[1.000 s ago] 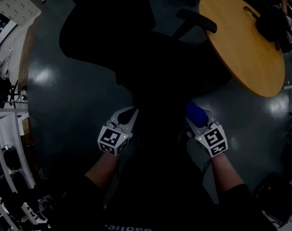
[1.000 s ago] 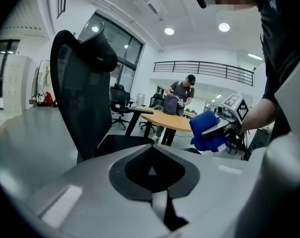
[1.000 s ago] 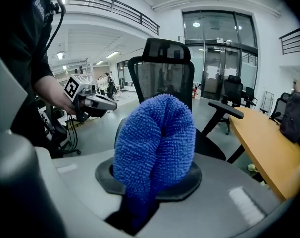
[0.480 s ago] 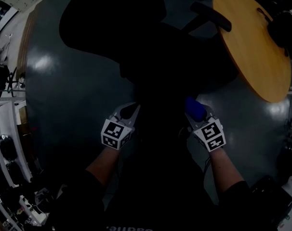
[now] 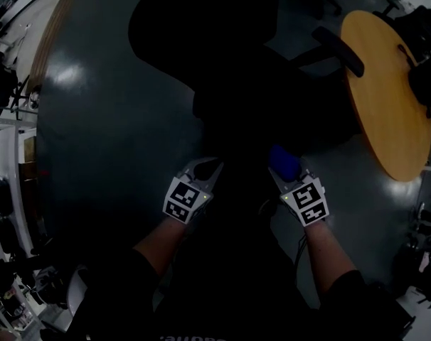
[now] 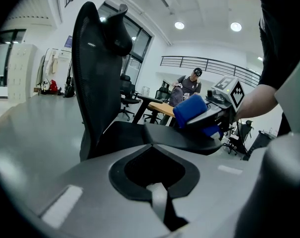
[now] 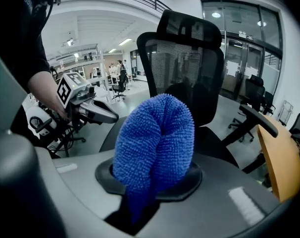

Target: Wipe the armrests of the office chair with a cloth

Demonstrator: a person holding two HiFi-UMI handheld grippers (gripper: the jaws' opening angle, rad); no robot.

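Grips a blue, nubbly cloth [image 7: 155, 138] in the right gripper [image 7: 152, 182]. Jaws pinched onto its lower fold, the rounded bulk bulging up and forward past the tips. Holds the left gripper [image 6: 150, 150] shut, jaws together, nothing between them.

Both grippers side by side in the head view, a dark gap between them, tips pointing away from the body.

In that gap, seen from the left gripper view: a flat black pad, the near armrest [image 6: 189, 142]. Cloth just above its far end. Contact there too unclear to call.

Beyond the grippers, the black office chair [image 7: 182, 68]. Tall mesh backrest, upright, with a headrest on top. Seat in front of it, on the side toward the grippers. On the chair's other side, the far armrest [image 5: 338, 50] on a slanted post, well apart from the cloth.

Under everything, a dark grey glossy floor [image 5: 94, 141] with pale patches of reflected light.

To the right of the chair, near the far armrest, a round wooden table [image 5: 386, 112] with dark items at its outer rim, too dim to identify.

In the background of the left gripper view, a person [image 6: 190, 86] in a dark top and cap, standing beside a table.
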